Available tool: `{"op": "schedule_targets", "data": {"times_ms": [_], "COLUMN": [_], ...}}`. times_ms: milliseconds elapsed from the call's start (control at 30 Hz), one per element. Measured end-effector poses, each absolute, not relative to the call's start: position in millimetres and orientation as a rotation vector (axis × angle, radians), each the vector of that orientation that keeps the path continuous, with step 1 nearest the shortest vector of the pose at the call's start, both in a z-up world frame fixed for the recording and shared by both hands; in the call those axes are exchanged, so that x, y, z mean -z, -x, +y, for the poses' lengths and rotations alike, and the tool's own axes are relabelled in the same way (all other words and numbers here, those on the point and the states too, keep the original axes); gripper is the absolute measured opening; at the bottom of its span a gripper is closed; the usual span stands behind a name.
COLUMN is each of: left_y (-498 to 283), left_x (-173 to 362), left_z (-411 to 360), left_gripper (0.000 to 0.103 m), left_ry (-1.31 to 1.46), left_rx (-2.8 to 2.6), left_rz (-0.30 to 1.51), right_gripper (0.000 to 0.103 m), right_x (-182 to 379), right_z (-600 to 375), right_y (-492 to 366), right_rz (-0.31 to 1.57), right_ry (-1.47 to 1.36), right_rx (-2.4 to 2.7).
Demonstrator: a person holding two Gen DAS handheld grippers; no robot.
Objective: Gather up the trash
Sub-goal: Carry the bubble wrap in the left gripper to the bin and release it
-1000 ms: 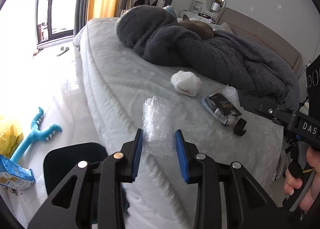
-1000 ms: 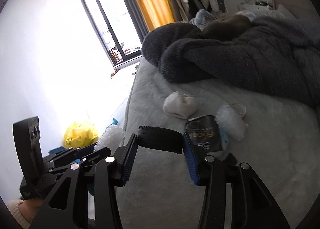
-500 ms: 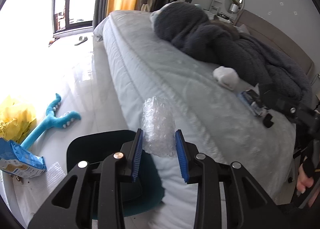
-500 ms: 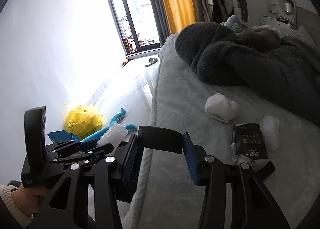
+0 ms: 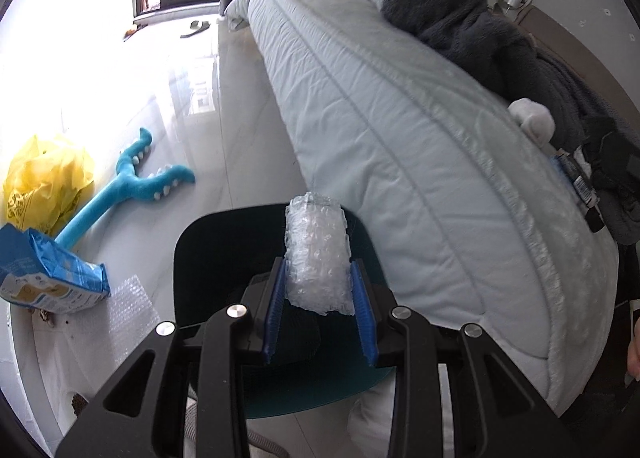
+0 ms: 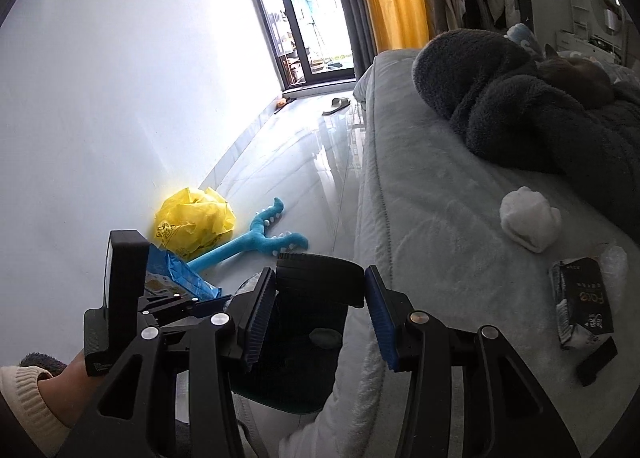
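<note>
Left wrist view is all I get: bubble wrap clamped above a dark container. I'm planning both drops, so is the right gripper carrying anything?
Observer: Yes. The right gripper is shut on a black ribbed piece, pinched between its blue pads.
Operator: Any trash left on the bed? I see only a packet's edge.
Observer: That black packet lies flat with its printed face up, and a loose clump of clear wrap rests against its far side.
</note>
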State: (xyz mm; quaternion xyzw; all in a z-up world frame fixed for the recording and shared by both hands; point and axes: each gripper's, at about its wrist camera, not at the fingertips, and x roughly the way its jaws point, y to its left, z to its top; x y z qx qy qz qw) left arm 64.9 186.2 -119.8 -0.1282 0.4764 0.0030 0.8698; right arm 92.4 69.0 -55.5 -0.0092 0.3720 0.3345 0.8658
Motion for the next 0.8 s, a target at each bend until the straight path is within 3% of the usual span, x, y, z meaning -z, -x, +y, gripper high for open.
{"op": "schedule_targets", "data": {"times_ms": [733, 800], "left_y": [-48, -46], "left_x": [183, 183], "left_z": [240, 243], "left_gripper": [0.036, 0.046], "left_ry": [0.394, 0.399], "left_rx": [-0.015, -0.014], "left_rz": [1.239, 1.242], "right_gripper": [0.047, 0.047], "right_x": [107, 112], "right_z": [157, 165], "right_y": [-97, -98], "right_rz": [0.926, 0.947], "right_ry": [0.071, 0.081], "right_rx": [-0.779, -0.785]}}
